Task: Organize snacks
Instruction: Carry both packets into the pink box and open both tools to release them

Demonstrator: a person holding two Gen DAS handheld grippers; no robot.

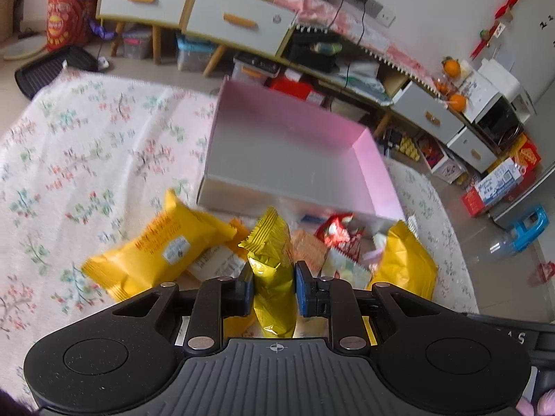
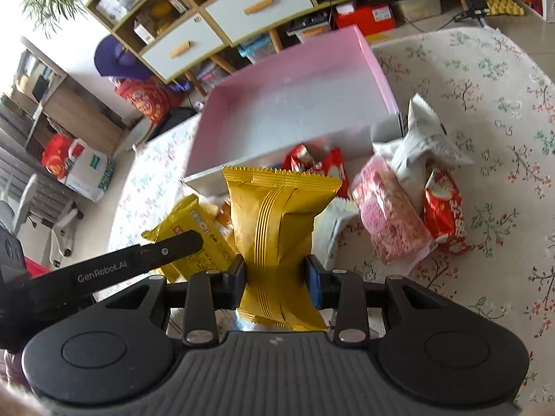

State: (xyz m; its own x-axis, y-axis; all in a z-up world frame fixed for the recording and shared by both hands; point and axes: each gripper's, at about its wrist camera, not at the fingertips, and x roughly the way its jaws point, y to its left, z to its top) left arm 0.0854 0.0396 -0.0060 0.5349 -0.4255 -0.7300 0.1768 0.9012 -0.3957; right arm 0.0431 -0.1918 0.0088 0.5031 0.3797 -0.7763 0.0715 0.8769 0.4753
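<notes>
My left gripper (image 1: 273, 287) is shut on a shiny gold snack packet (image 1: 272, 263), held edge-on above the snack pile. My right gripper (image 2: 275, 279) is shut on a flat gold snack packet (image 2: 277, 222), pinched at its middle. An open pink box (image 1: 295, 145) with an empty pale floor lies just beyond the pile; it also shows in the right wrist view (image 2: 295, 104). Loose snacks lie before it: an orange-yellow packet (image 1: 163, 246), another yellow packet (image 1: 406, 260), red packets (image 2: 444, 215), a pink packet (image 2: 388, 215) and a white packet (image 2: 423, 142).
Everything sits on a floral cloth (image 1: 69, 159). A low cabinet with drawers (image 1: 194, 10) and cluttered shelves stands beyond the box. The other gripper's black arm (image 2: 131, 263) crosses the left of the right wrist view. A blue stool (image 1: 530, 228) stands on the floor at right.
</notes>
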